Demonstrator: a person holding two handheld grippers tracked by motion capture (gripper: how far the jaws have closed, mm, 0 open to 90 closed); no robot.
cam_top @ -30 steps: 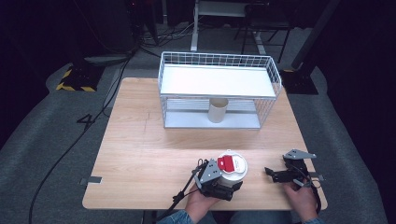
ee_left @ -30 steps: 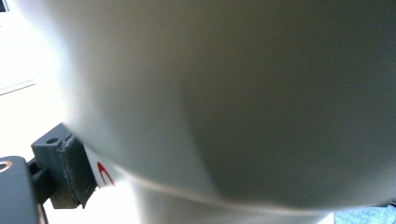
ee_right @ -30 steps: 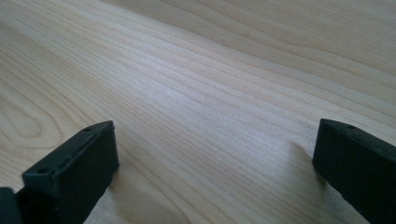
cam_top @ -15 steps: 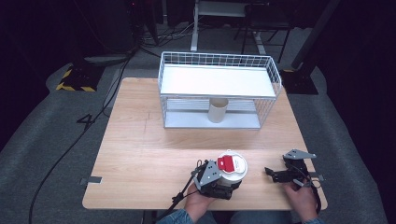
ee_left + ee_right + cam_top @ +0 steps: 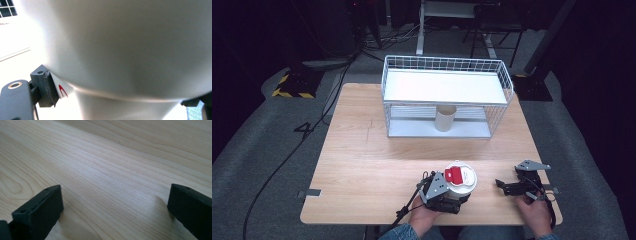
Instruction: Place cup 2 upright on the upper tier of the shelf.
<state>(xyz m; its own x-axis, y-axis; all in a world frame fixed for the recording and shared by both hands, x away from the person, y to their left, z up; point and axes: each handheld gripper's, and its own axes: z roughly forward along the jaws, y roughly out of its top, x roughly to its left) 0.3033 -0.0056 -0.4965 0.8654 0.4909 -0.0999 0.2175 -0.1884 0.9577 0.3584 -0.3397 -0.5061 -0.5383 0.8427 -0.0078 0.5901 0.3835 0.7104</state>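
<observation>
1. The cup (image 5: 460, 179), white with a red mark on its lid, stands at the near edge of the table (image 5: 362, 165), a little right of the middle.
2. The left gripper (image 5: 451, 192) clamps the cup from the near side, probably so it can be lifted upright without a spill.
3. The right gripper (image 5: 504, 186) lies near on the right, its jaws wide apart with nothing between them, so it seems to wait.
4. The wire basket (image 5: 447, 97) at the far side already shelters another cup (image 5: 445, 117) under its shelf; this may be the goal.

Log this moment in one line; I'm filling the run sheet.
left gripper: shut on white cup | right gripper: open, empty, near table | wire basket: beige cup inside
</observation>
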